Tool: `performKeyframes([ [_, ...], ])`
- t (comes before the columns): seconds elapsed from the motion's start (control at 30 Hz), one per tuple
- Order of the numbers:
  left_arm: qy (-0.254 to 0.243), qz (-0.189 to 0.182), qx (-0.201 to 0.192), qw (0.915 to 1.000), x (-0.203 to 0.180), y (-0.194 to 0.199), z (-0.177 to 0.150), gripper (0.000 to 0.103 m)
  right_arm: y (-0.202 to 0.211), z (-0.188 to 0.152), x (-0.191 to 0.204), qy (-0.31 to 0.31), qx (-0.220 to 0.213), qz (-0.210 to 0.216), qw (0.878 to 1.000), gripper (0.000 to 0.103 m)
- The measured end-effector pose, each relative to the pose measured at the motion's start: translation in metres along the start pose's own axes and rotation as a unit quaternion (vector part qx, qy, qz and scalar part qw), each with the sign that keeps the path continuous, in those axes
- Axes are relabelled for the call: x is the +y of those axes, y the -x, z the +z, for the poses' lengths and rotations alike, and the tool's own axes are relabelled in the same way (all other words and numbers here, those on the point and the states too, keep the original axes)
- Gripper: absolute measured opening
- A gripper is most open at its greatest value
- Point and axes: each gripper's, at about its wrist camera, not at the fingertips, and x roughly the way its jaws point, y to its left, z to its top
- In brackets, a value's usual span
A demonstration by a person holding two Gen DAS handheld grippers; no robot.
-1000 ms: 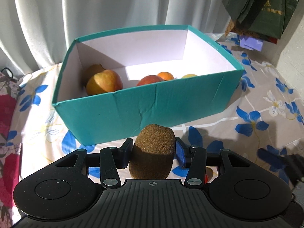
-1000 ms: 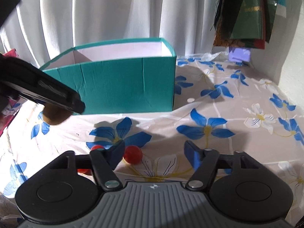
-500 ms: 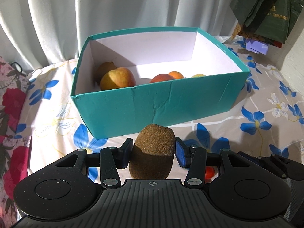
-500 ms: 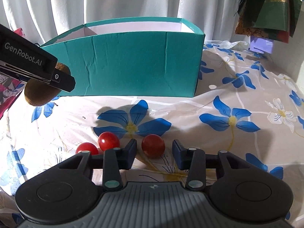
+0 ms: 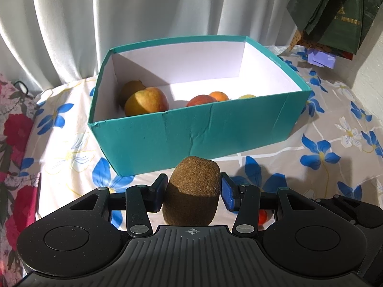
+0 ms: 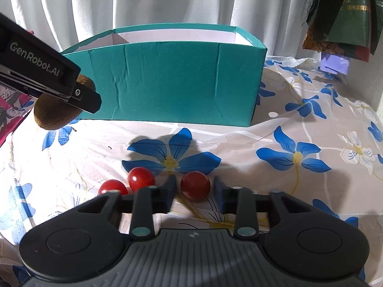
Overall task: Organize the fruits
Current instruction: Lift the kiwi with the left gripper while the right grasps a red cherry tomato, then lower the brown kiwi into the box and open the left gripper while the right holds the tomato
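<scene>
Left gripper jaws clamped on kiwi, just before teal box front wall. Right gripper jaws closed down on cherry tomato, near box front; two more tomatoes beside. Apple, other fruit inside box. Floral cloth beneath; box wall stands between kiwi and interior.

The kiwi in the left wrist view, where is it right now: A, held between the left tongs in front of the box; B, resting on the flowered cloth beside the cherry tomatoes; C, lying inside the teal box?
A: the kiwi sits clamped between the left tongs, outside the teal box.
</scene>
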Motion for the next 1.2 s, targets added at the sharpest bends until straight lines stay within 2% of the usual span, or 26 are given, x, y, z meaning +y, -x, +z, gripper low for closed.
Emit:
performKeyframes([
  [0.63,-0.018,0.028,-0.056,0.9979,-0.003,0.033,0.025,0.052,0.056,0.026,-0.018,-0.042,-0.083,-0.026,0.995,0.025],
  [1.2,-0.012,0.052,-0.075,0.9958,0.005,0.031,0.056,0.052,0.075,0.036,-0.018,-0.041,-0.119,-0.027,0.992,0.025],
])
